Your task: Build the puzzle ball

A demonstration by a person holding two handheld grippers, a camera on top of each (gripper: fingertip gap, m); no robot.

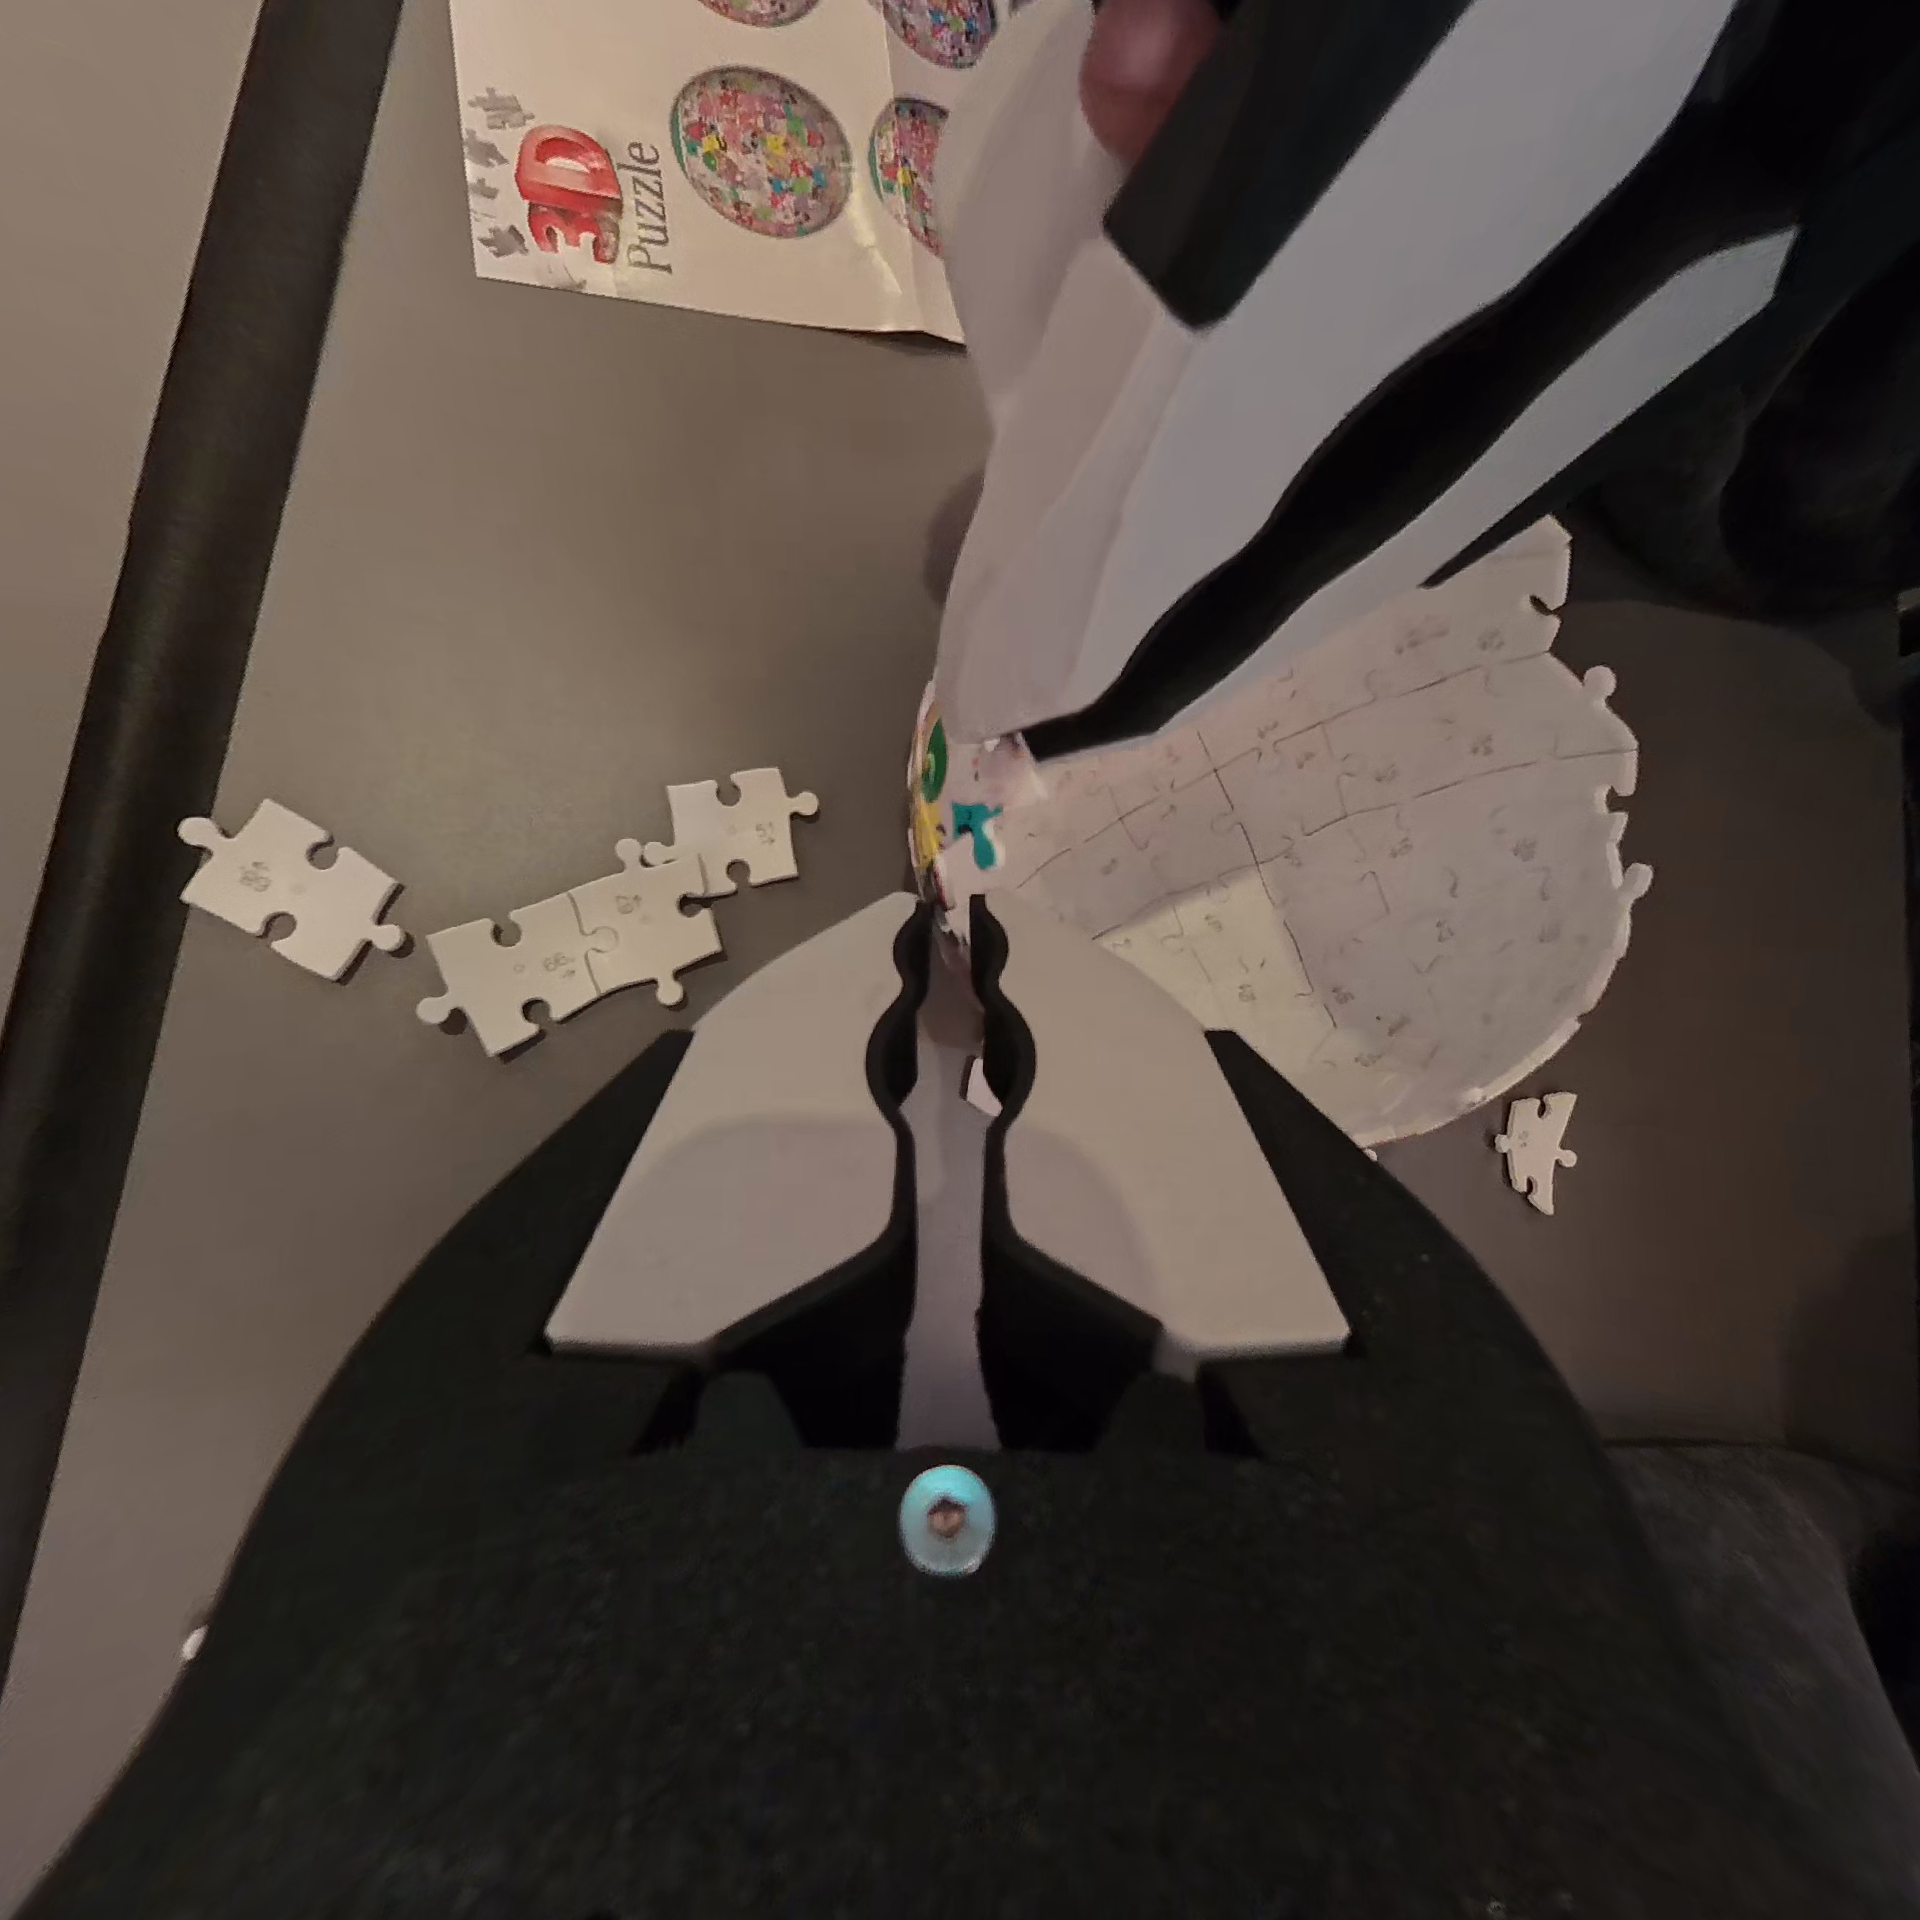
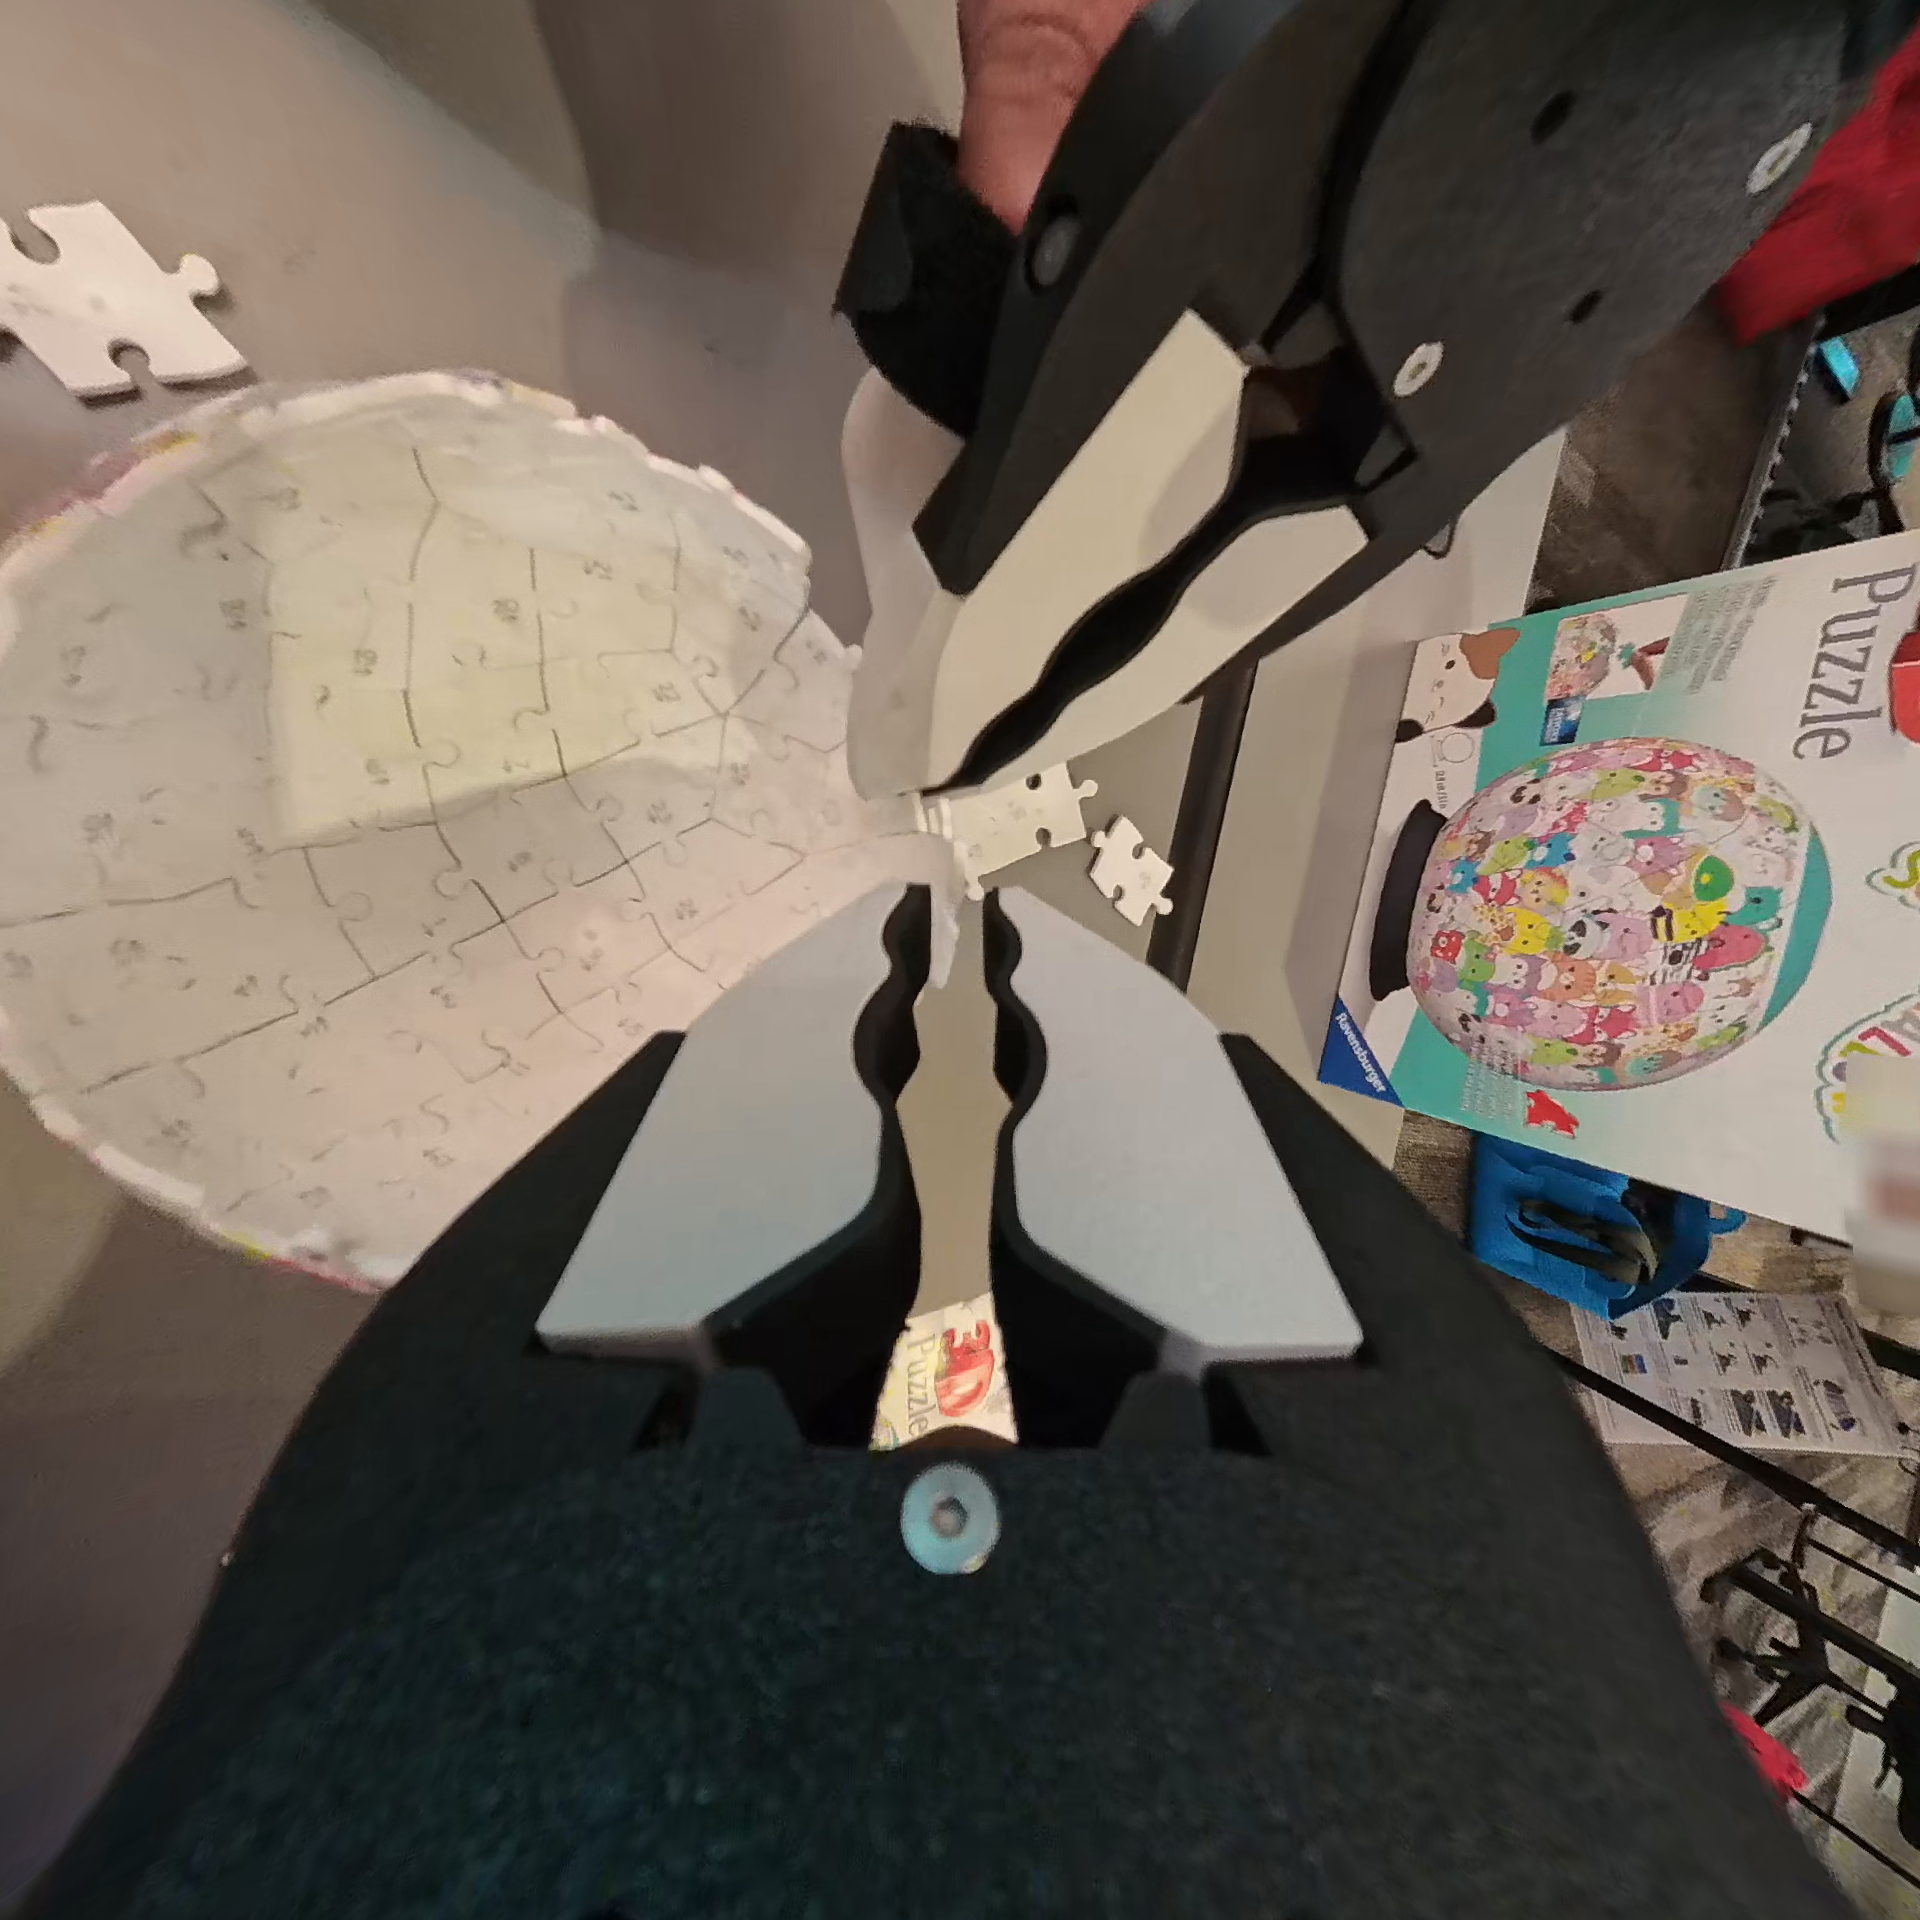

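The half-built puzzle ball (image 1: 1351,883) is a white curved shell of joined pieces with its inside facing both cameras (image 2: 416,779); a strip of coloured outside shows at its rim. It is held above the grey table (image 1: 623,582). My left gripper (image 1: 951,920) is shut on the shell's rim. My right gripper (image 2: 951,925) is shut on the same rim beside it, tips almost touching. In the left wrist view the right gripper (image 1: 1013,743) comes in from the upper right. In the right wrist view the left gripper (image 2: 935,795) comes in from the upper right.
Loose white pieces lie on the table: one single (image 1: 291,888), a joined group (image 1: 571,966), one near the shell (image 1: 1538,1148). A printed instruction sheet (image 1: 727,156) lies at the back. The puzzle box (image 2: 1621,883) sits beyond the table's dark edge (image 1: 156,623). Less than 4 cm separates the two grippers' tips.
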